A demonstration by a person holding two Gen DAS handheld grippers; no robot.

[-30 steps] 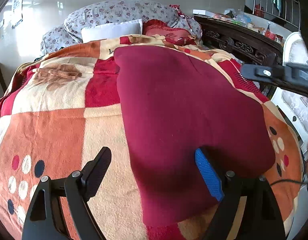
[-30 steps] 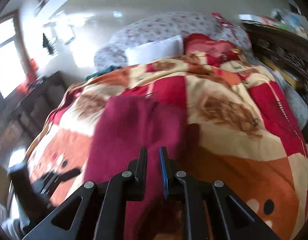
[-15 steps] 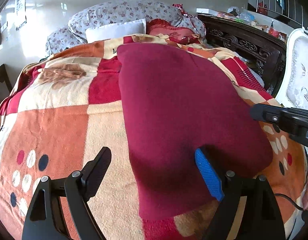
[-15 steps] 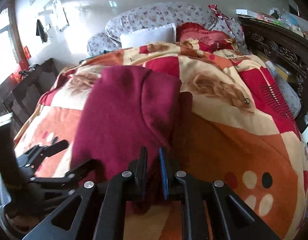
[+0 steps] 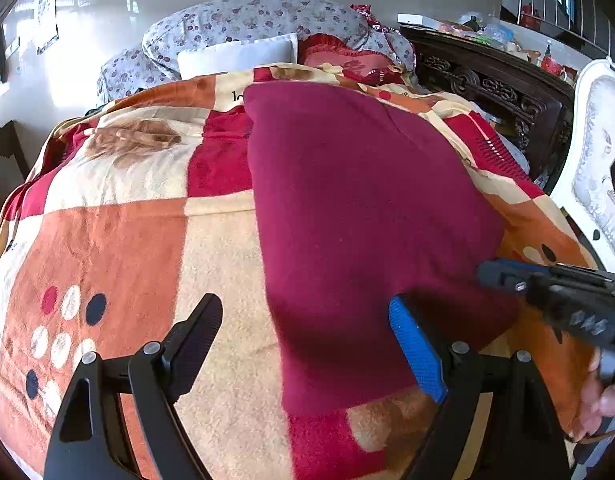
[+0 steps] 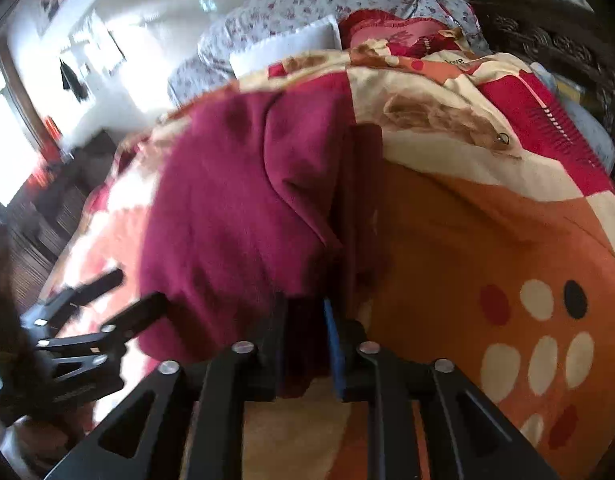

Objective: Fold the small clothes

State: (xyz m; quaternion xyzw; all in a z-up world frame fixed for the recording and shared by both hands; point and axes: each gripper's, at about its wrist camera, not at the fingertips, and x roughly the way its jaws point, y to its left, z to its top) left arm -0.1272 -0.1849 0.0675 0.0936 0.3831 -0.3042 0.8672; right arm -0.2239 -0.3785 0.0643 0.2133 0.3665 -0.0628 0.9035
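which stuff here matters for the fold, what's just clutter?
Job: maroon garment; right gripper, shut on its edge; left gripper, open over it.

Clutter: patchwork blanket, white pillow, floral bedding, carved wooden headboard.

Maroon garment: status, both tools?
Left tool open, hovering over maroon garment's near edge. Right tool shut on garment's edge, cloth bunched between its fingers. Garment lies lengthwise on patterned blanket. Nothing in the way.

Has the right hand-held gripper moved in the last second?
Yes. In the left wrist view, the right hand-held gripper has dropped down the maroon garment's right edge toward its near corner.
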